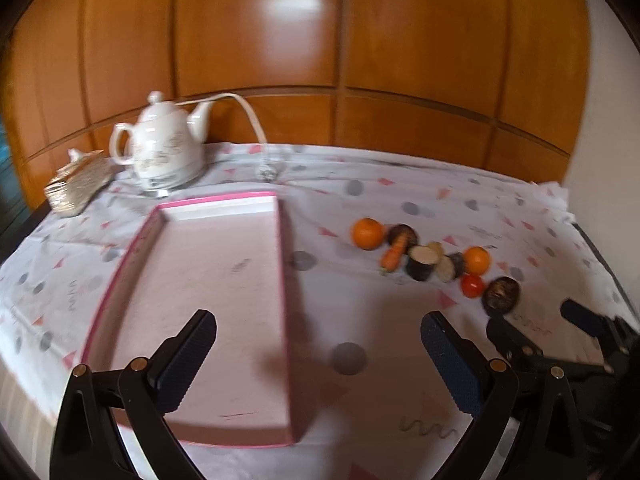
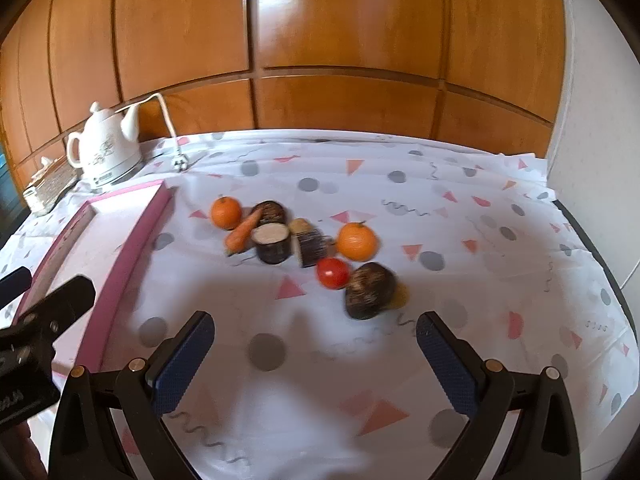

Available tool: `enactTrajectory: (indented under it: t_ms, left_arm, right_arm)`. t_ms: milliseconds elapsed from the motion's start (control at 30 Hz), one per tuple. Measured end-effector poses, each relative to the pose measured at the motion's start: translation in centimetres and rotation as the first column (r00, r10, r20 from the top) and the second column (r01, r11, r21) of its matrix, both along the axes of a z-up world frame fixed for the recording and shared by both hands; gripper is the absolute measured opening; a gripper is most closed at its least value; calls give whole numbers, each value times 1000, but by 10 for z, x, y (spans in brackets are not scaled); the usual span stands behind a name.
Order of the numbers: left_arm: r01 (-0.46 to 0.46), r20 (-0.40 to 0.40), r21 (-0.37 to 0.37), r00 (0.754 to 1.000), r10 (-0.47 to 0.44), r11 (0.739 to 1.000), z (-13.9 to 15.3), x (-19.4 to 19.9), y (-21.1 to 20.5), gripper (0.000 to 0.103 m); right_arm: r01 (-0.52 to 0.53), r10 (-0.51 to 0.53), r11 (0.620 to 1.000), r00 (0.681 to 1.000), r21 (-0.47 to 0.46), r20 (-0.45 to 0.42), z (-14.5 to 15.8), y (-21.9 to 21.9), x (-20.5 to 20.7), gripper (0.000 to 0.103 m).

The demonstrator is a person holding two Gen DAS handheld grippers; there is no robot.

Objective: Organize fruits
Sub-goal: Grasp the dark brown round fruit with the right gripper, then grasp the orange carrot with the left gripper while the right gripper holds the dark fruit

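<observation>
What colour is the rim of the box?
Pink. The box rim is pink all around; the left wrist view shows it best.

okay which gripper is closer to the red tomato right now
Right. The right gripper hangs open just short of the tomato, facing the produce; the left gripper hangs open off to the side, over the pink tray's edge.

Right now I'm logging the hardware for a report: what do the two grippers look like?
Both match. The left gripper and right gripper each have a black frame with angled struts and brass-coloured pivot bolts. Their fingers carry dark blue pads with a fine dotted texture. Seen from the right wrist, the left gripper's black body bears white lettering, too cropped to read. No cables or sleeves show.
</observation>
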State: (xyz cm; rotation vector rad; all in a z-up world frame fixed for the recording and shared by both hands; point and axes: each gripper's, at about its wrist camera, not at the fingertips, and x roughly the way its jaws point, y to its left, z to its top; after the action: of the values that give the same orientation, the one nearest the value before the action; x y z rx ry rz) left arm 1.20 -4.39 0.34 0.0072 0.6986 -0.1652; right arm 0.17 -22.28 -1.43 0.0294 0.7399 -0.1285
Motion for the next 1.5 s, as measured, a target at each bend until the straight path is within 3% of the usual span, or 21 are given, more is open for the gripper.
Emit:
enactTrajectory:
  t_ms: [233,433,600,733,900,1067,1167,1300,1400,1500]
  left_arm:
    - [112,-55,-10,992,-112,994,-6,16,-31,103]
    - [172,-88,-19,981,-173,985,-19,29,-52,103]
    - [203,-134,-42,969,-207,978,-33,41,-69,103]
    - [213,-157,-49,963,-218,976,-43,50,-80,102]
    - [202,-178,-38,962,-205,979,-51,61,-83,95]
    - [153,-252,-106,952,-176,982,-64,82,-70,66]
    - [134,-259,-118,953,-161,984,-66,90,-67,63]
    - [139,-250,-151,953,-174,979,-62,99,-68,61]
    - [131,-230,-130,960,-159,983,-57,107,-72,60]
    - [120,-227,-94,964,-138,988,-58,118,-70,46]
  right_arm:
    - [70,-68,997,997,33,-39,-6,-44,3,103]
    - [125,-118,987,990,99,-77,-19,-82,3,90]
    - [101,-91,985,993,138,-78,-25,-88,3,58]
    - [58,-49,987,997,151,-64,-26,-86,6,51]
    - [-40,52,983,997,181,-60,-24,-78,24,47]
    - [-84,95,984,993,156,-65,-31,-69,45,47]
    - [-98,107,986,992,135,-60,-33,-67,50,34]
    - [-114,120,988,991,108,-54,-34,-64,50,35]
    - [-113,119,987,992,115,-50,-34,-66,49,34]
    - [-112,118,987,992,115,-48,-34,-65,49,35]
